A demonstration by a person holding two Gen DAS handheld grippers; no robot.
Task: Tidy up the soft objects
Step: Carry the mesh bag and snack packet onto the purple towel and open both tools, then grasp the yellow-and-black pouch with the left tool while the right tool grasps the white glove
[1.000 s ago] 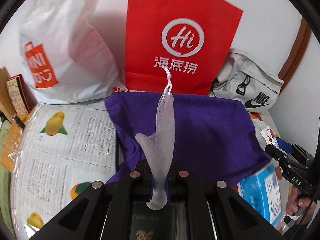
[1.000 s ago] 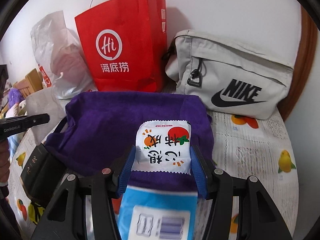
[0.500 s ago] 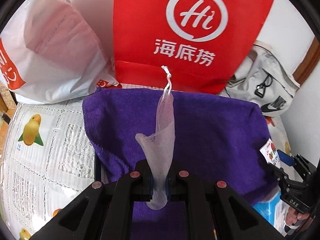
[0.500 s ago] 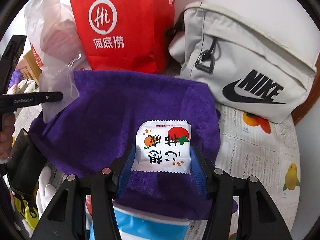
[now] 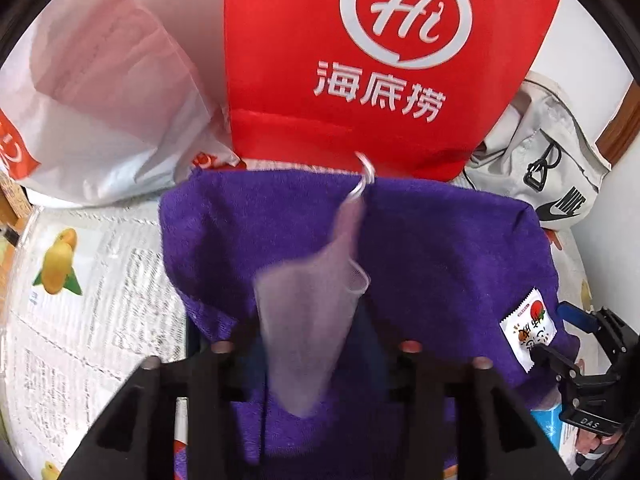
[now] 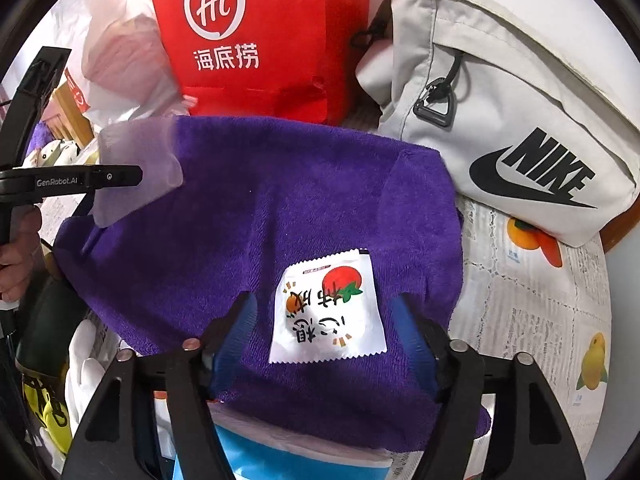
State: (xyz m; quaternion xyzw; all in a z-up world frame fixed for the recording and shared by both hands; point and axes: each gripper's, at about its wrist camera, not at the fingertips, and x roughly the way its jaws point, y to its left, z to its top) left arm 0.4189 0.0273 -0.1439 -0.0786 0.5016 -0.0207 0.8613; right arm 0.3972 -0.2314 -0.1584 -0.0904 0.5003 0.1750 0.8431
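Both grippers tilt steeply down over the purple towel (image 6: 280, 208) spread on the table (image 6: 520, 320).

The left gripper (image 5: 312, 356) is opening; the mesh pouch (image 5: 312, 312) sits blurred between its parted jaws, apparently loose, its string reaching the towel's far edge by the red bag (image 5: 360, 60).

The right gripper (image 6: 326, 332) is opening too, its blue pads clear of the sachet (image 6: 328, 308), which lies flat on the towel near its front edge. A hand (image 6: 16, 256) grips the left tool's handle.
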